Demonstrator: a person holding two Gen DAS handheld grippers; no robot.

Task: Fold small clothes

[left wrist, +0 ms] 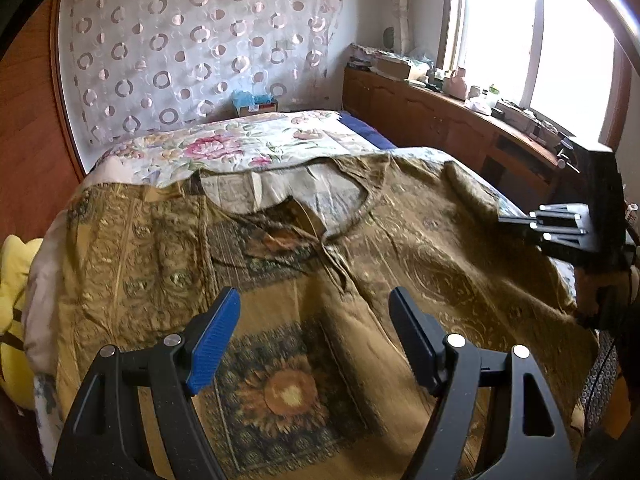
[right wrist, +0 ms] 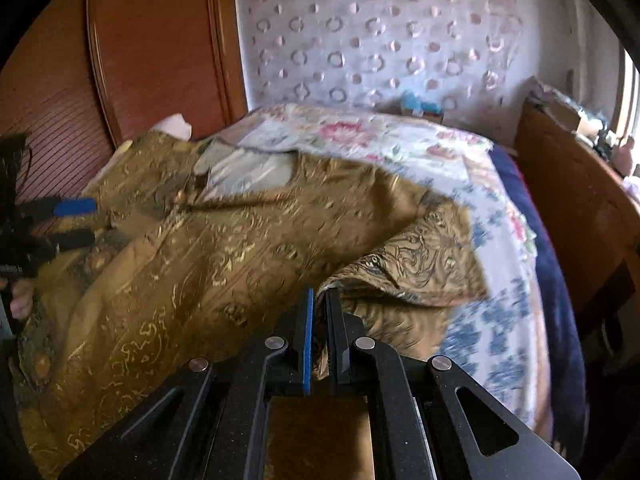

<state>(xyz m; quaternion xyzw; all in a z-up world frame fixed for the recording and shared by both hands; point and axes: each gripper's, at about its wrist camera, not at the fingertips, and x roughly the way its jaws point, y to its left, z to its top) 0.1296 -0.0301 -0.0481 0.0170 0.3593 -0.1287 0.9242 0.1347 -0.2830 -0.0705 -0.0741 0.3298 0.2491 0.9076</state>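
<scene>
A gold-brown patterned garment [left wrist: 400, 264] lies spread on the bed, neckline toward the far side; it also shows in the right wrist view [right wrist: 224, 248]. My left gripper [left wrist: 314, 300] is open and empty, hovering over the garment's middle near a sunflower panel [left wrist: 288, 396]. My right gripper [right wrist: 319, 296] is shut on the garment's right edge and lifts it, so a sleeve part [right wrist: 424, 256] folds over. The right gripper shows in the left wrist view [left wrist: 520, 220] at the garment's right side. The left gripper shows at the far left of the right wrist view [right wrist: 78, 220].
A floral bedspread [left wrist: 248, 144] covers the bed under the garment. A wooden cabinet [left wrist: 440, 116] with clutter stands along the right under a window. A wooden headboard [right wrist: 160, 48] is at the left. A yellow object [left wrist: 16, 312] sits off the bed's left edge.
</scene>
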